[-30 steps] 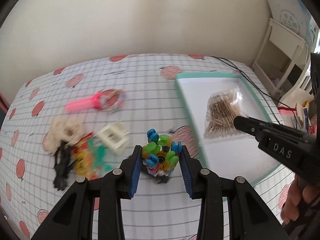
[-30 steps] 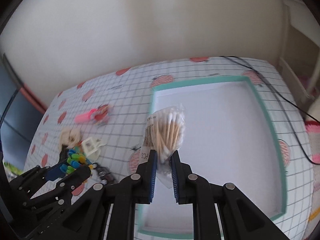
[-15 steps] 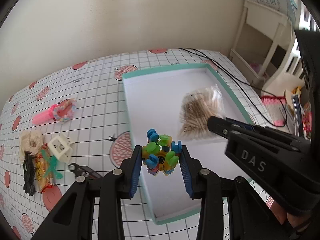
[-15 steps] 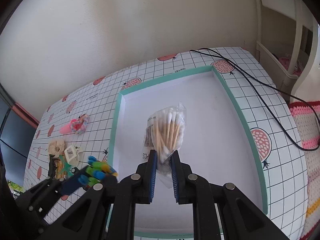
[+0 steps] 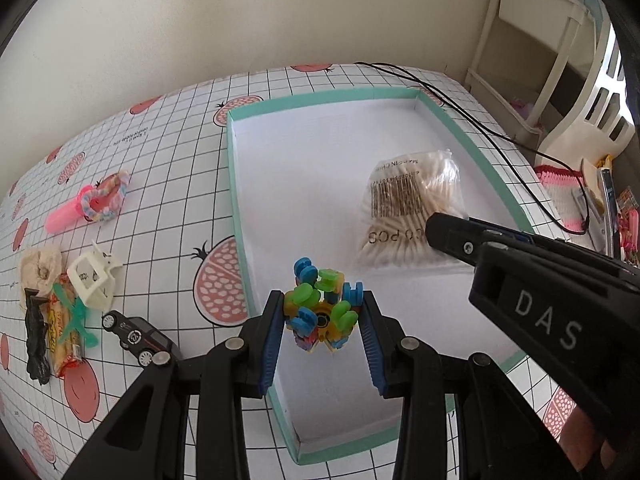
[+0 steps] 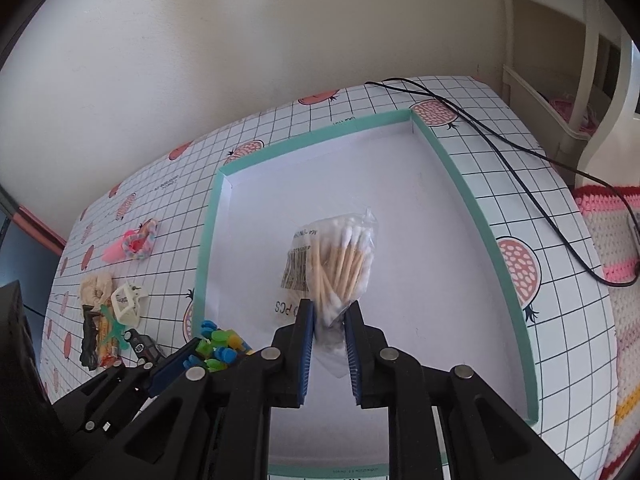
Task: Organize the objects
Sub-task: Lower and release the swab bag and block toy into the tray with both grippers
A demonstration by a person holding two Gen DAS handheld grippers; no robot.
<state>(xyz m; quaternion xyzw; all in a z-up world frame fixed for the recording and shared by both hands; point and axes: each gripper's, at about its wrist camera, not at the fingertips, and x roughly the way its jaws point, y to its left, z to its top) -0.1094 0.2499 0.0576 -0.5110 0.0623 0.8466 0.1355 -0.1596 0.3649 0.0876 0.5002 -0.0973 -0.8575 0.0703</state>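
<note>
My left gripper (image 5: 320, 316) is shut on a colourful plastic block toy (image 5: 320, 310) and holds it over the near left part of the white tray with a teal rim (image 5: 320, 98). My right gripper (image 6: 330, 334) is shut on the near end of a clear bag of cotton swabs (image 6: 336, 256), which hangs over the tray's middle (image 6: 440, 240). The bag also shows in the left wrist view (image 5: 412, 204), with the right gripper's finger (image 5: 452, 232) on it. The toy shows in the right wrist view (image 6: 218, 350).
Left of the tray on the checked tablecloth lie a pink tube with a rainbow band (image 5: 92, 202), a white hair clip (image 5: 92, 280), a cream scrunchie (image 5: 40, 264), a snack packet (image 5: 64, 332), a black item (image 5: 36, 340) and a black toy car (image 5: 136, 336). A black cable (image 5: 480, 120) runs past the tray's right side.
Both grippers have moved rightwards with their loads; the block toy went from above the tablecloth to above the tray. The swab bag stays gripped over the tray.
</note>
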